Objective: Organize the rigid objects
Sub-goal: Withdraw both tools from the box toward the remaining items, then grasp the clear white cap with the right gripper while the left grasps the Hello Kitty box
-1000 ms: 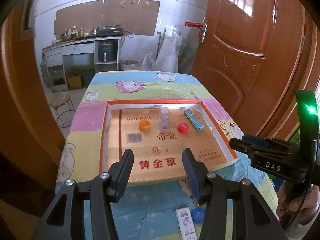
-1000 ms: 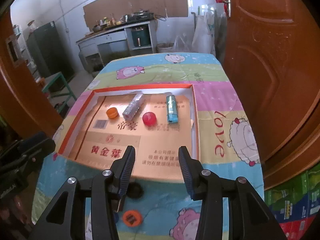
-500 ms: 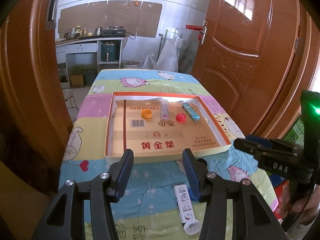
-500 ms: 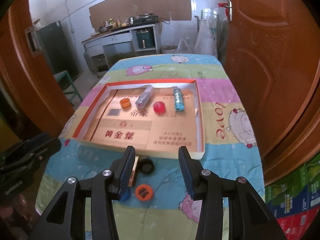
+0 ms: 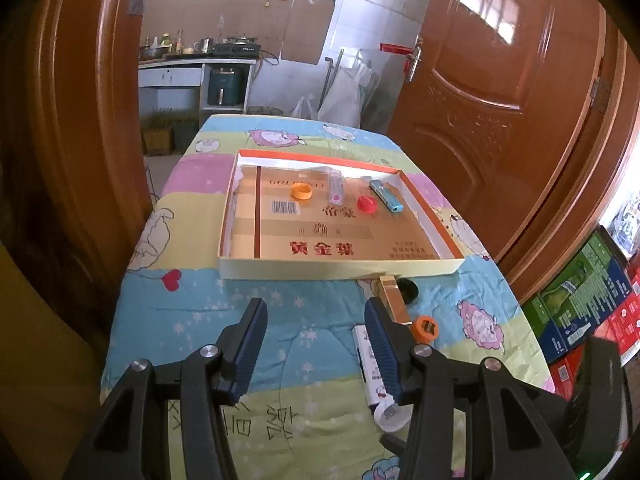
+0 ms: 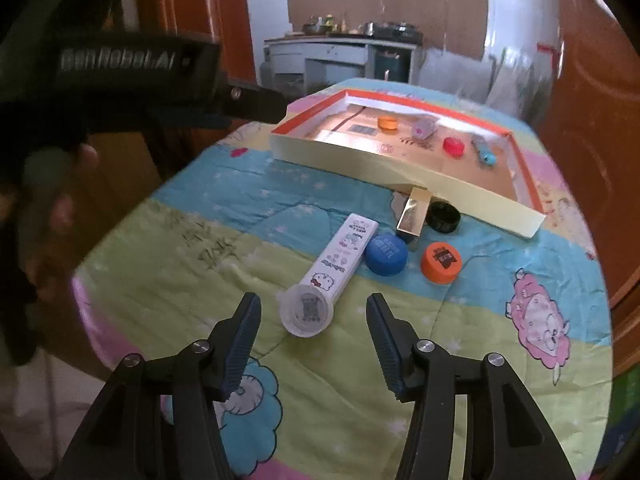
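A shallow cardboard tray [image 5: 340, 269] [image 6: 344, 162] lies on the cloth-covered table. In it are an orange cap [image 5: 301, 191], a clear tube [image 5: 335, 188], a red cap [image 5: 367, 204] and a blue lighter [image 5: 386, 196]. In front of it lie a white tube [image 6: 336, 264], a blue cap [image 6: 387, 255], an orange cap [image 6: 440, 262], a gold box [image 6: 414, 214] and a black cap [image 6: 443, 217]. My right gripper [image 6: 314, 338] is open, just short of the white tube's cap end. My left gripper [image 5: 314, 340] is open and empty over the cloth.
Brown wooden doors [image 5: 500, 100] flank the table on both sides. A kitchen counter [image 5: 192, 68] stands at the back. Coloured cartons [image 5: 592, 292] are stacked on the floor to the right. The left gripper's body [image 6: 132, 80] shows at the left in the right wrist view.
Both grippers have pulled back from the tray toward the near table edge. The right gripper has dropped low and now faces the white tube's cap. Both stay open.
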Motion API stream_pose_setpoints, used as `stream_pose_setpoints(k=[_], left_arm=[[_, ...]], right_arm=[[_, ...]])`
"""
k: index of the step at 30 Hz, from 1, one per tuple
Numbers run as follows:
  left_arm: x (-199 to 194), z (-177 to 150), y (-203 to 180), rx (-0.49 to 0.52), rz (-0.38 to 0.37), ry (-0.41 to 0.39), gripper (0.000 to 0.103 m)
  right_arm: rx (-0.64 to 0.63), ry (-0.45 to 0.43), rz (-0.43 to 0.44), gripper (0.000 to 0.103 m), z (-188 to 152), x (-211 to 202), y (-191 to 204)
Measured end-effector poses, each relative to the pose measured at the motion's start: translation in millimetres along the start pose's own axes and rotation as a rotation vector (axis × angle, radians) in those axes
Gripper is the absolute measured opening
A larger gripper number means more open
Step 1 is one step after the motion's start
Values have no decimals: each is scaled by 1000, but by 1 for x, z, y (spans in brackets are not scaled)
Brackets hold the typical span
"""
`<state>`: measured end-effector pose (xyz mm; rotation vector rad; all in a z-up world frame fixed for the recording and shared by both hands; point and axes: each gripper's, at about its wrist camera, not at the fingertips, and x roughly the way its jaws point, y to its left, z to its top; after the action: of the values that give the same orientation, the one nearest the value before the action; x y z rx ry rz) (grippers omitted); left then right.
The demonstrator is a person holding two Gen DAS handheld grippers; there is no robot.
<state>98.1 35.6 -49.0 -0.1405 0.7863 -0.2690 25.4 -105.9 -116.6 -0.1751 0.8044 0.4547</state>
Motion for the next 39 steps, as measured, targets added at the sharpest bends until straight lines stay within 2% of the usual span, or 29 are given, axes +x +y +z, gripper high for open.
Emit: stream_pose_setpoints(k=[4, 7, 9, 10, 16, 20, 25, 32, 36, 38, 39], left_arm=[[-1, -2, 3, -4, 1, 2, 51], [-1, -4, 5, -12, 3, 3, 51], [1, -5, 6, -17, 3, 6, 51], [2, -6, 7, -18, -1, 8, 51], [11, -14, -5, 17, -72, 20, 51], [26, -26, -27, 79, -81, 66, 51], [49, -43, -51, 114, -45, 126, 51], [77, -59, -65, 134, 47, 182, 51], [75, -61, -59, 116, 79, 154, 36], [74, -61, -55, 109, 77, 144, 26], [74, -61, -53, 111, 76, 137, 26]], right_arm=[[5, -15, -2, 56, -9, 8, 9], [2, -26, -48, 56, -10, 15, 7], [11, -20, -58, 46, -12, 17, 4], [21, -17, -60, 32, -13, 18, 2], [92, -63, -39, 32, -11, 1, -16], [123, -100, -105, 32, -14, -17, -31], [163, -110, -187, 32, -24, -29, -55], [205, -122, -189, 32, -33, -34, -72], [211, -119, -182, 32, -36, -34, -73], [220, -114, -174, 32, -36, -31, -75], [223, -112, -170, 32, -37, -30, -75]])
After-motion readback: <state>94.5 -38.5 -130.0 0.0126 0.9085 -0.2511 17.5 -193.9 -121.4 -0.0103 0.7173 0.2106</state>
